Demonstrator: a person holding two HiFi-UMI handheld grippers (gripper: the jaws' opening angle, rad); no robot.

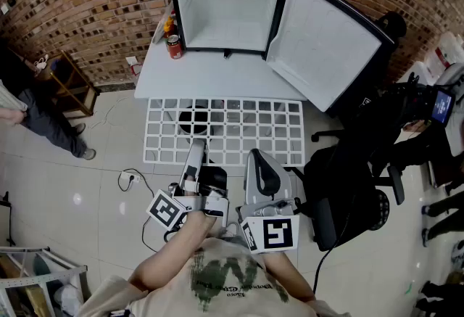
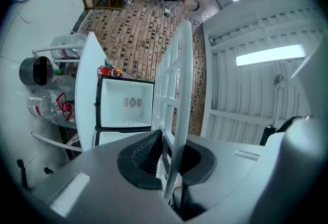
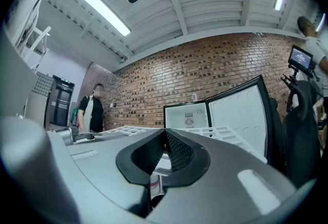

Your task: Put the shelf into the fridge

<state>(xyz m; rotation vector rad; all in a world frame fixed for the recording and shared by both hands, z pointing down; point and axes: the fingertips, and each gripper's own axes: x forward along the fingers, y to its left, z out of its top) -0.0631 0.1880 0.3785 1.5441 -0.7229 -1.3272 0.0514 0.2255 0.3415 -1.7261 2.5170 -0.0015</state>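
The person's bare arms reach forward and down, with one gripper in each hand. The left gripper (image 1: 195,145) is rolled onto its side. Its jaws are closed tight on the near edge of the shelf (image 1: 225,130). In the left gripper view, a thin white bar runs right between the dark ribbed pads. The right gripper (image 1: 256,156) sits just beside it and points the same way. Its jaws are closed all the way. A bit of white bar shows in the gap under its tips, but I cannot tell if it is pinching the shelf.

The shelf is a flat white rack. Its thin bars cross to make lots of little squares. It is up in the air, lying about level, between the person and the table (image 1: 210,76). Its far edge comes close to the table's front edge.

Under it is a shiny floor (image 1: 94,185) of pale tiles. A black chair (image 1: 348,192) stands on the right.

Farther off, the smooth white table holds the fridge (image 1: 225,7). The fridge is a small box with a black frame and plain white walls inside. There is a round vent on its back wall. Its door (image 1: 326,47) hangs wide open to the right. A red can (image 1: 174,46) stands on the table just left of the fridge.

Behind it all is a rough brick wall (image 1: 94,11). Another person (image 1: 43,120) in dark trousers stands at the far left.
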